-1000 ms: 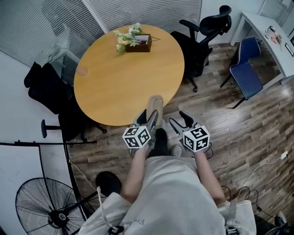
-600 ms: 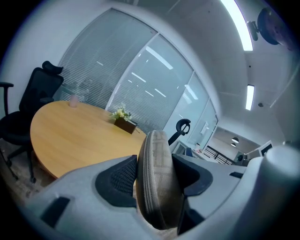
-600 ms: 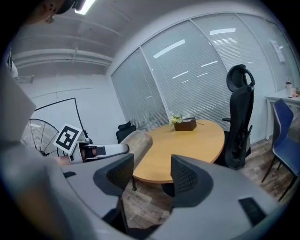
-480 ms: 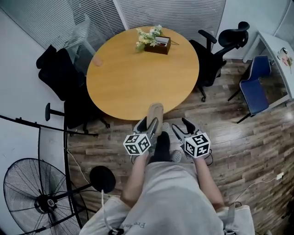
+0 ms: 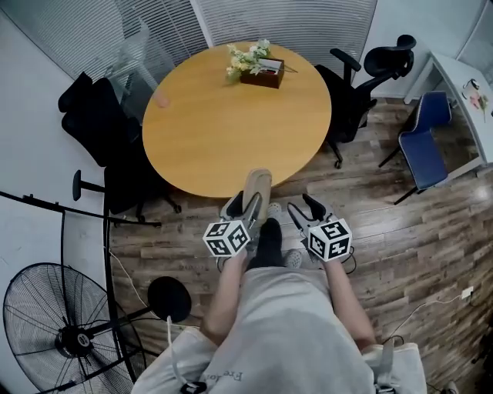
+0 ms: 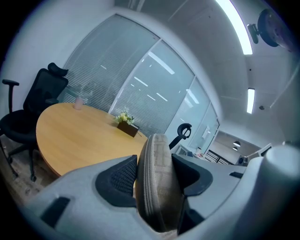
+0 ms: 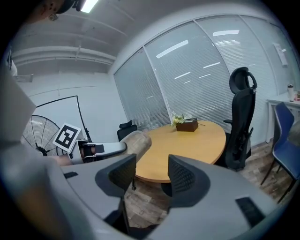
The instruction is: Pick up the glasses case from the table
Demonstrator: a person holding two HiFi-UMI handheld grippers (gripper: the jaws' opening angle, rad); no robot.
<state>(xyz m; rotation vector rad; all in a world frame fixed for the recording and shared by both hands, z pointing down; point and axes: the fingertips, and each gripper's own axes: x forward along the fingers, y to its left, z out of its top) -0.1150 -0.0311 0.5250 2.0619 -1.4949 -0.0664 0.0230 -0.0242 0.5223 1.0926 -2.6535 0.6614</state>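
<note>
Room layout. A round wooden table (image 5: 231,131) is standing on a dark wood-plank floor (image 5: 400,223) and is bearing 1 flower arrangement (image 5: 248,58) at its far edge. Black seating (image 5: 96,123) is crowding the table's left side, and 1 black office chair (image 5: 362,77) is standing at its right. Far right, 1 blue chair (image 5: 424,146) is sitting beside a white desk (image 5: 462,77). Glass walls with blinds (image 5: 285,23) are closing the far side. 1 standing fan (image 5: 54,338) is standing near left against a white wall (image 5: 31,169). Ceiling strip lights (image 6: 232,26) are glowing.
</note>
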